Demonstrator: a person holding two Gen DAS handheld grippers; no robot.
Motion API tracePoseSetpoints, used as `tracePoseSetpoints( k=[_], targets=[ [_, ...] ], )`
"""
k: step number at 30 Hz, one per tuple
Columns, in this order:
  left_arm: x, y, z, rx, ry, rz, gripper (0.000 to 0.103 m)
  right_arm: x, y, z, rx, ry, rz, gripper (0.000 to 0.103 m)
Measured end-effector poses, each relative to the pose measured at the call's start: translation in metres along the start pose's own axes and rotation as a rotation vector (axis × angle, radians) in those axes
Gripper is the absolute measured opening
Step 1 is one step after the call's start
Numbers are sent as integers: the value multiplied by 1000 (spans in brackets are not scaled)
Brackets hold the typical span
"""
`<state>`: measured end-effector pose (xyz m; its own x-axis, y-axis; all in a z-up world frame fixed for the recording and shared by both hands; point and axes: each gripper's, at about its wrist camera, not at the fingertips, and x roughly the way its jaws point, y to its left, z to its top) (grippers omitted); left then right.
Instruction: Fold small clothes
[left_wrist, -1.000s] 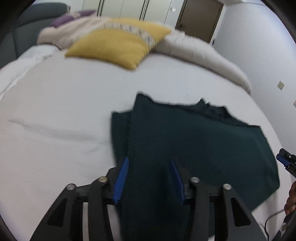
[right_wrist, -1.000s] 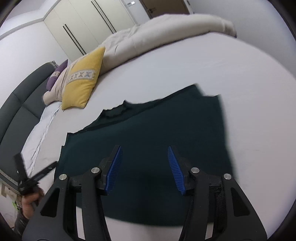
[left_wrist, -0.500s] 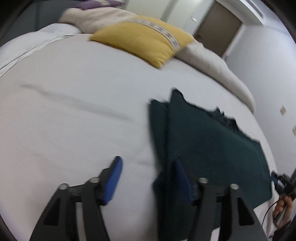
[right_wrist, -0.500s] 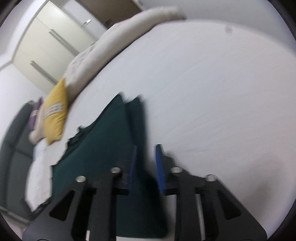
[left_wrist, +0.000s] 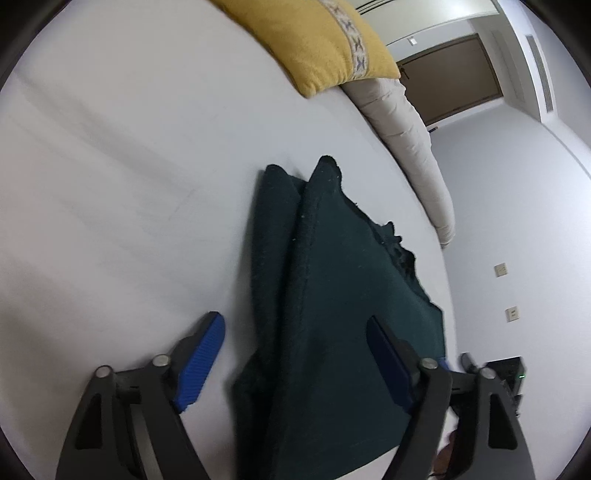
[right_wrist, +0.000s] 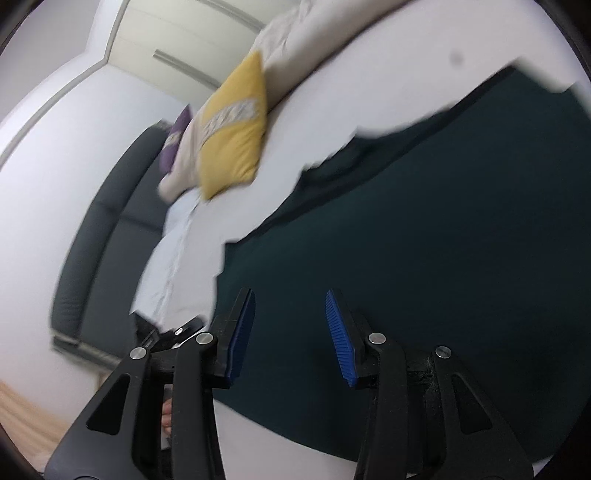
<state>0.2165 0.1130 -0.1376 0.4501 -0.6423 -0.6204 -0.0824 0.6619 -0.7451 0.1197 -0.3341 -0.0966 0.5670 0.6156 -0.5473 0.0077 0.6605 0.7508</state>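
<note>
Fingers of the left gripper (left_wrist: 295, 360), just narrowing, straddle the dark green garment (left_wrist: 343, 295) unpinched on the bed (left_wrist: 110, 184); right gripper (right_wrist: 290, 336), reopening, hovers parted above it.

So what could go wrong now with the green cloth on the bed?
The left tongs stand open around the thick folded edge of the green cloth, their jaws having just closed a little. They might catch only some of the layers, so the fold slips apart. The right tongs hover open over flat cloth, their jaws having just opened, and could pinch the bed sheet too.
</note>
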Motion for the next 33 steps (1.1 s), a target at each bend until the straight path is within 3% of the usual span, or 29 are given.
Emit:
tracePoseSetpoints(
  k=[3, 6, 8, 10, 14, 18, 21, 27, 33],
  targets=[
    [15, 6, 4, -54, 80, -44, 32, 35, 10, -4, 4, 60, 39, 40],
    [15, 17, 5, -108, 92, -93, 18, 61, 22, -9, 9, 109, 64, 40],
    [13, 27, 3, -154, 93, -155, 15, 72, 30, -10, 3, 133, 79, 40],
    [10, 29, 0, -154, 76, -177, 14, 88, 39, -11, -6, 167, 102, 40],
    [6, 21, -3, -114, 39, -151, 14, 118, 58, -17, -38, 221, 100, 40],
    [5, 16, -2, -73, 21, -116, 14, 148, 54, -17, -42, 273, 19, 41],
    [4, 10, -2, -36, 13, -78, 13, 156, 41, -17, -31, 259, 37, 29],
    [-9, -34, -1, 67, -14, -16, 13, 134, 22, -8, 53, 226, 88, 36],
    [10, -136, -24, 252, 4, -15, 13, 70, -28, 21, 181, 126, 176, 50]
  ],
)
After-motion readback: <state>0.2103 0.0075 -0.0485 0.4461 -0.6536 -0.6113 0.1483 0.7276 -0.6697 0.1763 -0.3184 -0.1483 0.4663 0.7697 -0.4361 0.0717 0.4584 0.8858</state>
